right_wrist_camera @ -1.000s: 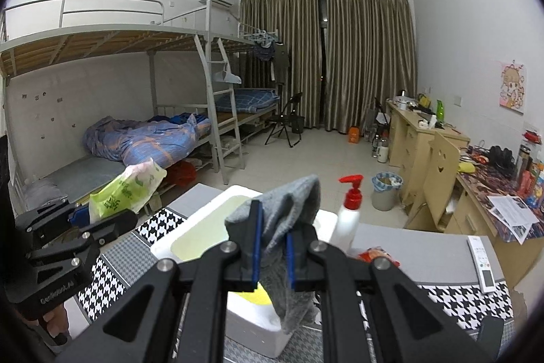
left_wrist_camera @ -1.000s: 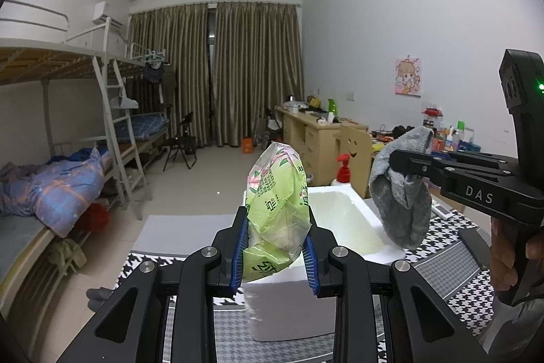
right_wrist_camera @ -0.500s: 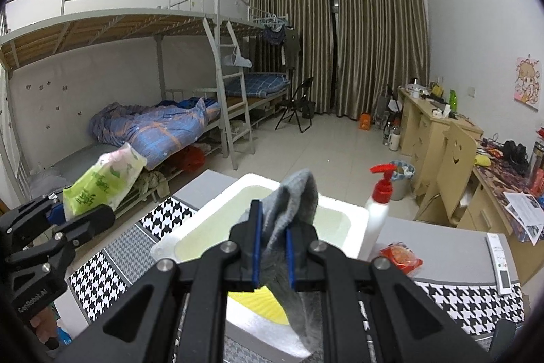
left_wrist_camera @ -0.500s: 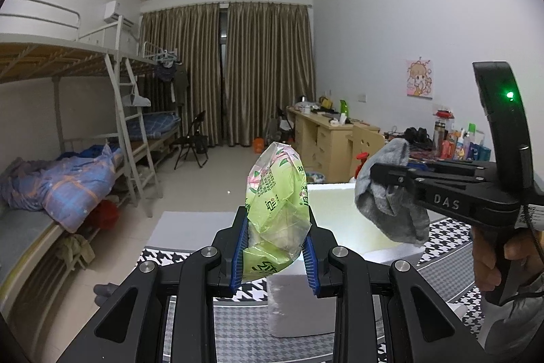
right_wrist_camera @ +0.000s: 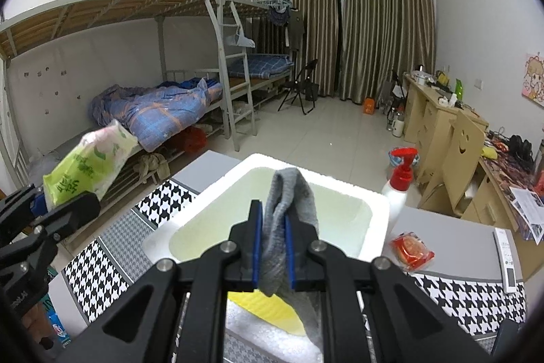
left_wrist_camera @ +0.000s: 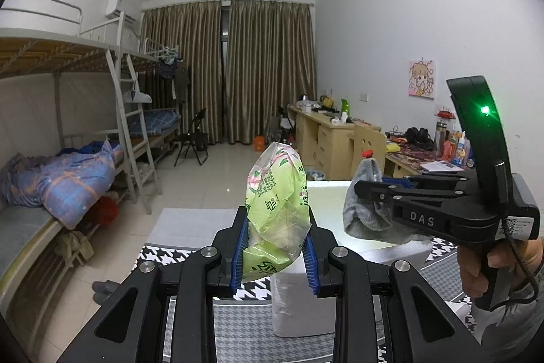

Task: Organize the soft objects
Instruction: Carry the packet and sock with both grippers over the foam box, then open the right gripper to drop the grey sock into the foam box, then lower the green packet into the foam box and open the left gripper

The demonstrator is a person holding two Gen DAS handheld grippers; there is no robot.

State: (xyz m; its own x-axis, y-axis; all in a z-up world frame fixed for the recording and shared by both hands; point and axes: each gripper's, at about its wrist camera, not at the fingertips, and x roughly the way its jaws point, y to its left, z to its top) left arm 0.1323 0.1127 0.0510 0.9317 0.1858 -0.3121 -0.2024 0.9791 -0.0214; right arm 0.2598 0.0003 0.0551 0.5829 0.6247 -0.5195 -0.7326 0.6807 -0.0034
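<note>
Over the white foam box on the bench, right claw is clamped tight on a grey sock; sock tail hangs down into the box opening, above a yellow thing lying inside. Left claw, partly closed, pinches a green plastic packet, held upright in the air at the box's near left, off the bench. Right claw sits right of the packet, a hand on its grip. Far right of the box: red-capped pump bottle, red packet, white remote.
</note>
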